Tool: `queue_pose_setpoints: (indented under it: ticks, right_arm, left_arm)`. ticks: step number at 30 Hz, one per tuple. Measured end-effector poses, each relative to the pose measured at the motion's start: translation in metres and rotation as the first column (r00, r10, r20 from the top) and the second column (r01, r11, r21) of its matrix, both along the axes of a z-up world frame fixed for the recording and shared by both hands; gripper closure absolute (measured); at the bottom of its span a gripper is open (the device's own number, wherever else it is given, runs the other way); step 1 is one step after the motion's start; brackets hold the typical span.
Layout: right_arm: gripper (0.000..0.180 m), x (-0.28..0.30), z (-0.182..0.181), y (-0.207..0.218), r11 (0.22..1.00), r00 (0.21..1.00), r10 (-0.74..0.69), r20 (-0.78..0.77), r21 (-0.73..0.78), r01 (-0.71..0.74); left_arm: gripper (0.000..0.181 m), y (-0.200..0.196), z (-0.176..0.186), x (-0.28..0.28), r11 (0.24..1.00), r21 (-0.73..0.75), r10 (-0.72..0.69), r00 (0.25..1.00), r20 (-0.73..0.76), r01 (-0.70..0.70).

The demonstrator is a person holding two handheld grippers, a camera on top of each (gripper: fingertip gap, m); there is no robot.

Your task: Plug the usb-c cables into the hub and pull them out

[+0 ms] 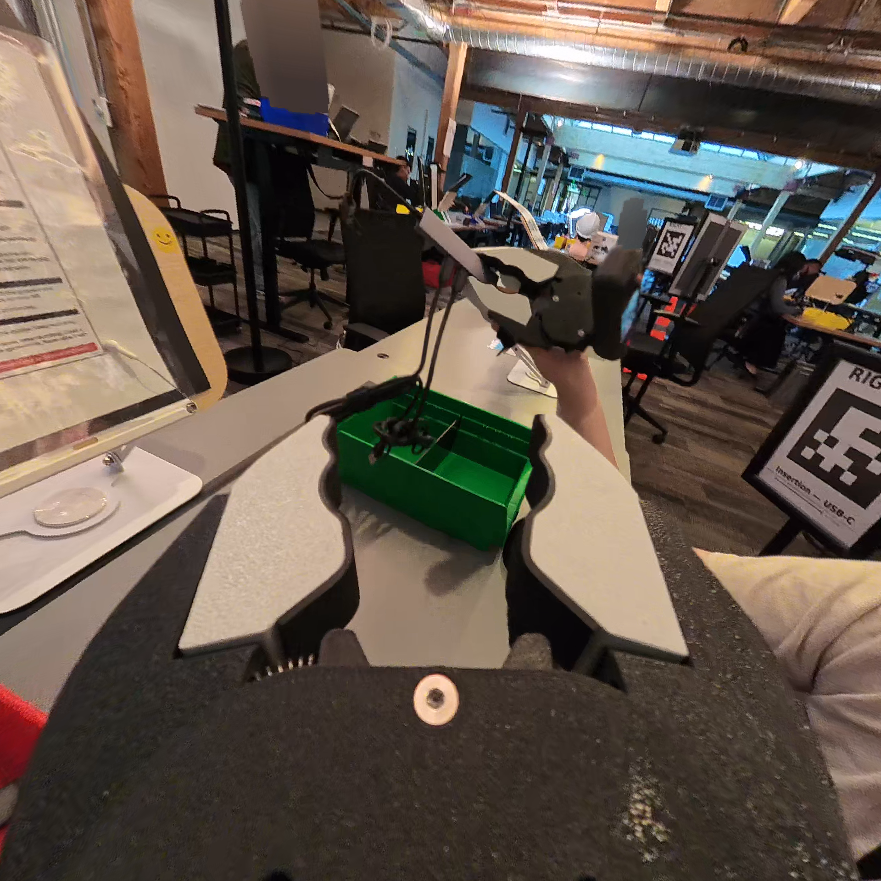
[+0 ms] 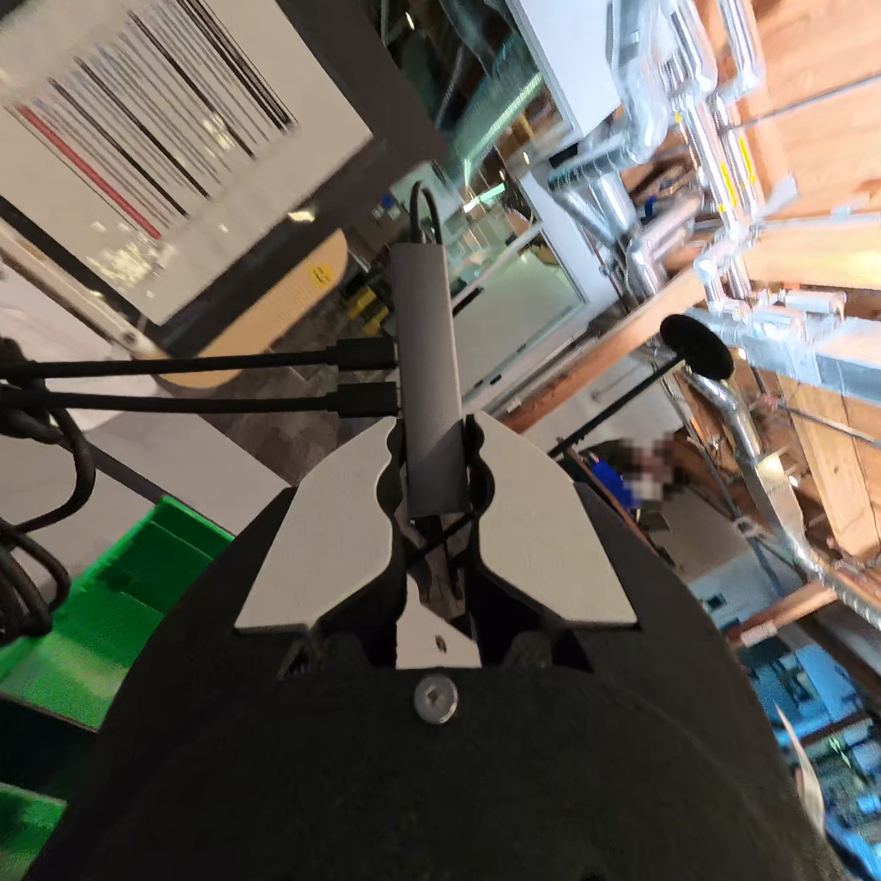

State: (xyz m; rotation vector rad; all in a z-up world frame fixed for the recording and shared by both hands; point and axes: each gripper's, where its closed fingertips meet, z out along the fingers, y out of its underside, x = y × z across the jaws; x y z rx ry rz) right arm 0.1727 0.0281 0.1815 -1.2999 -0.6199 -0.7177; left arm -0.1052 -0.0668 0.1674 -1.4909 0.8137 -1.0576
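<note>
The right gripper (image 2: 431, 469) is pinching a slim, rigid grey hub (image 2: 429, 362), likely light and slick, above the green bin (image 1: 443, 481), while the left gripper (image 1: 436, 457) is waiting with jaws spread, best gripping the stiff black plugs (image 2: 364, 376), not the limp cables (image 1: 431, 353).

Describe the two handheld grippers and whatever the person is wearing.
Both the left gripper and the right gripper have a rough black body, a silver screw in the middle, and two flat pale grey fingers with wavy black inner edges. A cream sleeve shows beside the left one.
</note>
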Motion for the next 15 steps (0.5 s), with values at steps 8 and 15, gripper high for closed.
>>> queue_pose_setpoints:
  ticks: [8, 15]
  right_arm:
    - [0.154, 0.068, -0.048, 0.025, 0.989, 0.993, -0.093, 0.071, -0.109, 0.101]
    - [0.154, 0.075, -0.104, 0.025, 0.948, 0.991, 0.113, 0.074, -0.307, -0.085]
  left_arm:
    - [0.106, 0.001, -0.009, 0.013, 1.000, -0.017, -0.025, 0.999, -0.038, 0.025]
    - [0.107, 0.004, -0.016, 0.018, 0.999, -0.033, -0.023, 0.998, -0.058, 0.021]
